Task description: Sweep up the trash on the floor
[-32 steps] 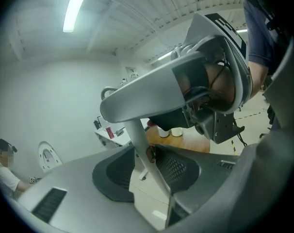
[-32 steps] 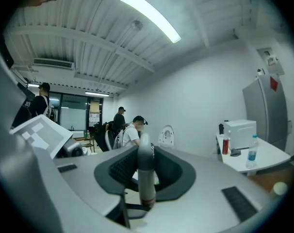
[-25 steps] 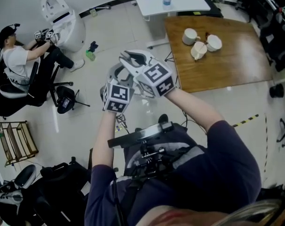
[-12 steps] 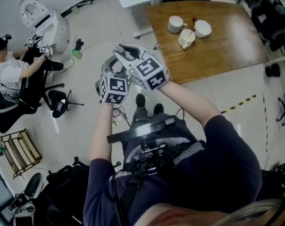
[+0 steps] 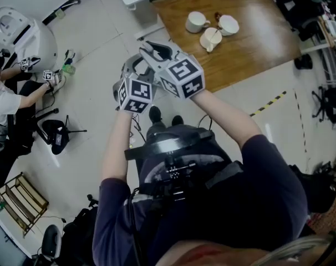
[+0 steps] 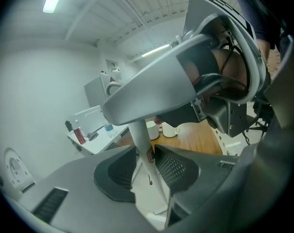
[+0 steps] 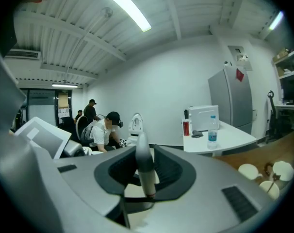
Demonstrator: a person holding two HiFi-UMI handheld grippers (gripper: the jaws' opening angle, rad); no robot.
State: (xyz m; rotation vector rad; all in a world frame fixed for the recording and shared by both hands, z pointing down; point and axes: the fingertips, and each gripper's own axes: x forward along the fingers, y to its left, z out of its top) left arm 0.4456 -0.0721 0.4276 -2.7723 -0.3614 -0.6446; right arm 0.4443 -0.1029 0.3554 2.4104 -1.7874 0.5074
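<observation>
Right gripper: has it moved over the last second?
Yes. The right gripper has moved toward the wooden table. It now sits nearer the cups and overlaps the table's near edge.

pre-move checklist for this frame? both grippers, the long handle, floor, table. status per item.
1. Left gripper on the long handle: ok, it runs between the jaws with the pads on it.
2. Right gripper on it: ok, the handle's top end stands between its jaws.
3. Sweeping end on the floor: cannot tell, hidden below the grippers.
4. Target trash found: cannot tell, none made out in the head view.
5. Seated person clear: ok, well off to the left.
6. Wooden table with cups clear: cannot tell; looks near, probably sweep away from it.
</observation>
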